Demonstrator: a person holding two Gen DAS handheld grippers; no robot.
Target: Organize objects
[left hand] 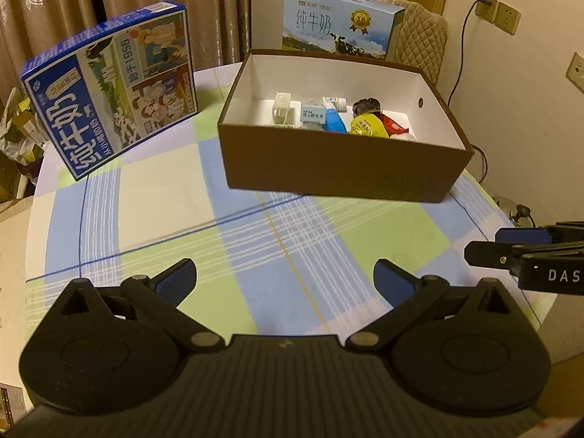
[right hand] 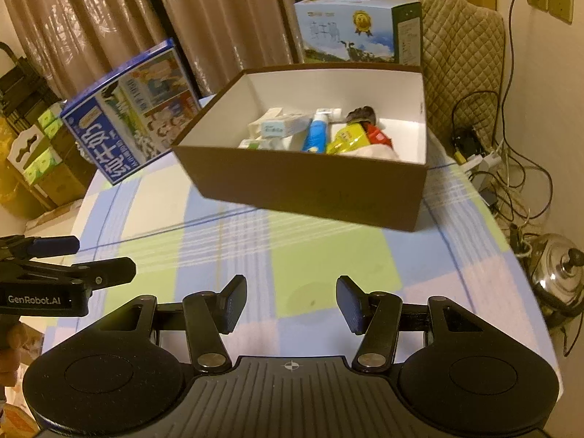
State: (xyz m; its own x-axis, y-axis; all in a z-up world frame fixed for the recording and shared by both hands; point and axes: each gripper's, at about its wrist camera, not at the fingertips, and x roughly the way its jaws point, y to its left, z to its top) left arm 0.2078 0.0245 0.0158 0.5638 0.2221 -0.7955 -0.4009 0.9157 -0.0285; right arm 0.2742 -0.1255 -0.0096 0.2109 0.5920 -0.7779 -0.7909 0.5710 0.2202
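Hovering empty | left gripper point(left hand: 285, 280) and right gripper point(right hand: 291, 303) jaws apart above checked tabletop point(left hand: 310, 248) | items inside brown cardboard box point(left hand: 339, 168) | advise checking tabletop for strays.

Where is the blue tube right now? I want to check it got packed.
The blue tube lies inside the brown box, mid-floor, between the white carton on its left and the yellow packet on its right.

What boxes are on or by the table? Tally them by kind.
Milk cartons: 2, dark blue, light blue
Open brown box: 1
Total: 3
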